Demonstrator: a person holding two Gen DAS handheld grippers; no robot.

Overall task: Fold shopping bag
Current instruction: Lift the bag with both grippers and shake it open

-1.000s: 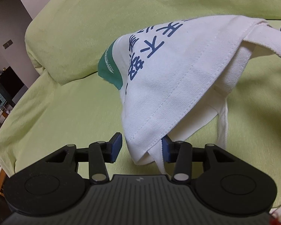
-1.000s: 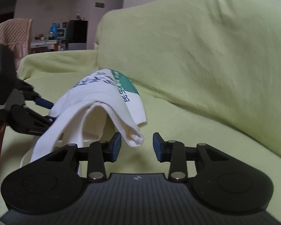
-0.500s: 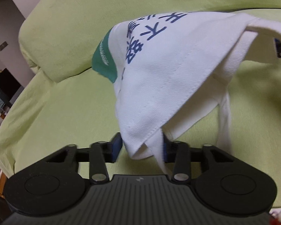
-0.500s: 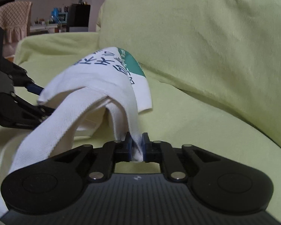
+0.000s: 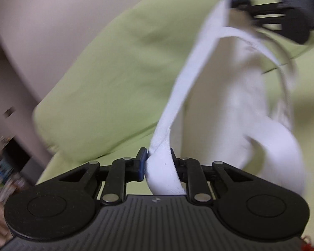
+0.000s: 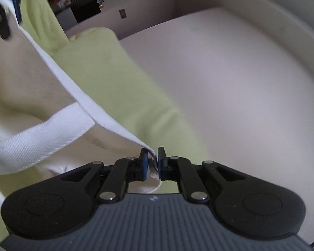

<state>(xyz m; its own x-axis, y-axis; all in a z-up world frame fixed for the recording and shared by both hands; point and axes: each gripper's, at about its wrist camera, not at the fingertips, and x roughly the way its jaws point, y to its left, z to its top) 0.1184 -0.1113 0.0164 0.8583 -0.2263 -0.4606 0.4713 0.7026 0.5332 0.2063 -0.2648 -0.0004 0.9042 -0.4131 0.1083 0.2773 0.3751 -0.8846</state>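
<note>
Gripping left gripper [image 5: 158, 161]: jaws closing, pinching white canvas shopping bag [image 5: 219, 96] corner between fingers.
Right gripper [image 6: 152, 163]: fingers pressed together on opposite corner.
Backdrop: lime-green fabric sofa [image 5: 106, 79] beyond fingertips.

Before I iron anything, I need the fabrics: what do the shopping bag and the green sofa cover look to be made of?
shopping bag: looks like cotton canvas, matte white; a woven twill texture and stitched hems show on its strap. green sofa cover: soft matte cloth, possibly cotton or a knit; it drapes in loose wrinkles, but blur hides the weave.

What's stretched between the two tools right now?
The bag's white top hem, taut between the left tool and right tool, in both wrist views.
</note>
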